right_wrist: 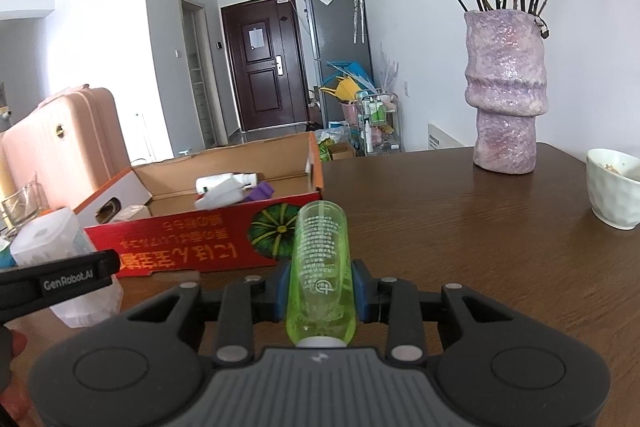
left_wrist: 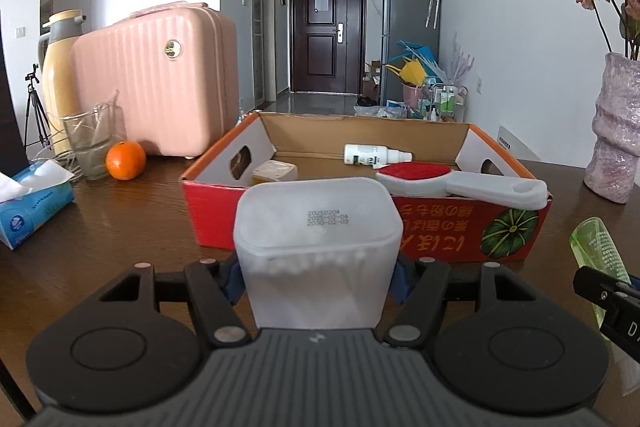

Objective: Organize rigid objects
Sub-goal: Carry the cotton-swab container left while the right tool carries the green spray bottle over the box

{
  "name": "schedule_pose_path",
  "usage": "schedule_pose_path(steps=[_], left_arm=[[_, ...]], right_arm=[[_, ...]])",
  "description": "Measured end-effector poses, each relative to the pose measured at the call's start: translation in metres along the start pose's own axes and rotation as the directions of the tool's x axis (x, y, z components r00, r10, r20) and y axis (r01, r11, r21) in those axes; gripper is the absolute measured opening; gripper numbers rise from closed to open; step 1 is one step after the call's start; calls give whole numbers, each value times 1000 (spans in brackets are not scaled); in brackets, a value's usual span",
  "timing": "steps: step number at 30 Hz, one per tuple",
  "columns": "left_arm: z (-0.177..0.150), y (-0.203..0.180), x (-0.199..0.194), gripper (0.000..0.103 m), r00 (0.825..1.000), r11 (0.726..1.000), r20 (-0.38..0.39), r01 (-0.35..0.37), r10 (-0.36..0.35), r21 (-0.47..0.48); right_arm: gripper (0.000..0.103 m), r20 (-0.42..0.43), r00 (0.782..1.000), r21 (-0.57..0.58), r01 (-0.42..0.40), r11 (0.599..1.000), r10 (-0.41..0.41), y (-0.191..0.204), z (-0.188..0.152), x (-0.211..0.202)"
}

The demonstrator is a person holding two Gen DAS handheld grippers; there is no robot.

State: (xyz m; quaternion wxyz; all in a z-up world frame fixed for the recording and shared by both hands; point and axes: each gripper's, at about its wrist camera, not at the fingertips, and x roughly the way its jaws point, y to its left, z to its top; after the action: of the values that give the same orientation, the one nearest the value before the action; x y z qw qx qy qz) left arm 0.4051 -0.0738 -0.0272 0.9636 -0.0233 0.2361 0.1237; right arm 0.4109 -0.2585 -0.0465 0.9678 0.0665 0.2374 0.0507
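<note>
Dark wooden table [right_wrist: 460, 227] carries a red cardboard box [left_wrist: 320, 227], open-topped, with a hallway and a dark door beyond it. My left gripper [left_wrist: 318, 275] pinches a frosted plastic container [left_wrist: 318, 247] by its sides, just short of the box's near wall. My right gripper [right_wrist: 320, 291] is pressed onto a green transparent bottle [right_wrist: 320, 267], base forward, beside the box's near right corner. I judge both are held lengthwise for lowering over that wall. Inside the box lie a white bottle [left_wrist: 368, 155] and a red-faced brush [left_wrist: 440, 179].
</note>
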Motion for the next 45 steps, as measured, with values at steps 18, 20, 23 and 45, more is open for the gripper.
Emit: schedule_pose_path(steps=[18, 20, 23, 45], left_arm=[[-8, 50, -37, 67, 1000, 1000, 23, 5, -4, -19], [-8, 54, -40, 67, 1000, 1000, 26, 6, -6, -19], [-8, 60, -45, 67, 999, 1000, 32, 10, -10, -20], [22, 73, -47, 67, 994, 998, 109, 27, -22, -49]], right_arm=[[31, 30, 998, -24, -48, 999, 49, 46, -16, -40], [30, 36, 998, -28, -55, 998, 56, 51, -17, -44], [30, 44, 997, -34, -62, 997, 64, 59, -16, -48], [30, 92, 992, -33, -77, 996, 80, 92, 6, -32]])
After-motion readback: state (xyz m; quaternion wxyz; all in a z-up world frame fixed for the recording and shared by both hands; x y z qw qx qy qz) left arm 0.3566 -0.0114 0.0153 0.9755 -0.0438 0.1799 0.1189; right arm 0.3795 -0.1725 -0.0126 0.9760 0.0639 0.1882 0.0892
